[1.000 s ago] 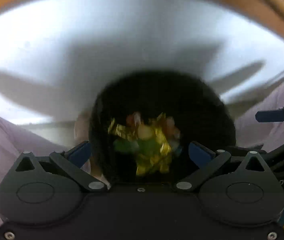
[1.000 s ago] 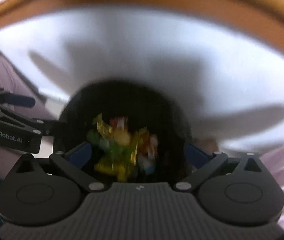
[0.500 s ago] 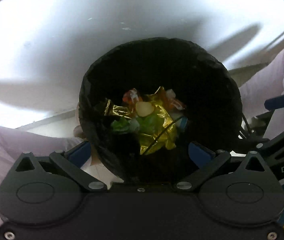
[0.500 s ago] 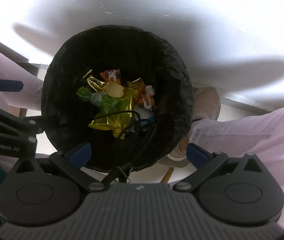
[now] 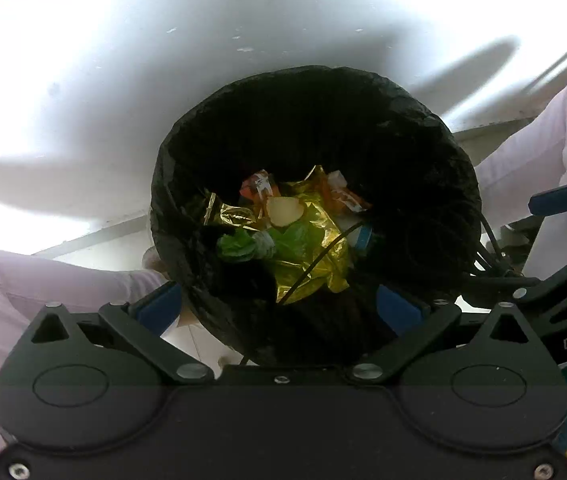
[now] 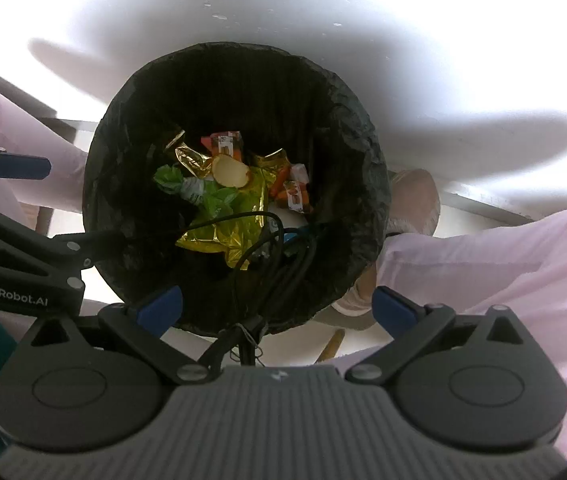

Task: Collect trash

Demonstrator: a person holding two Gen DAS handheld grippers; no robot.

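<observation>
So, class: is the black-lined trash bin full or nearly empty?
Nearly empty: the trash bin holds wrappers only at its bottom, dark liner walls bare above.

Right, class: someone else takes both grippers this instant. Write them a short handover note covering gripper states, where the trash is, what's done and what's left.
Left gripper: open, empty, above the bin's near rim.
Right gripper: open, empty, also over the bin.
Black-lined bin sits below the white table edge, between the person's legs.
Inside: gold foil wrapper, green wrapper, orange packets, a pale round scrap.
Done: this trash is in the bin.
Left: no loose trash shows on the visible table; check out of view. Black cables hang across the opening.
</observation>
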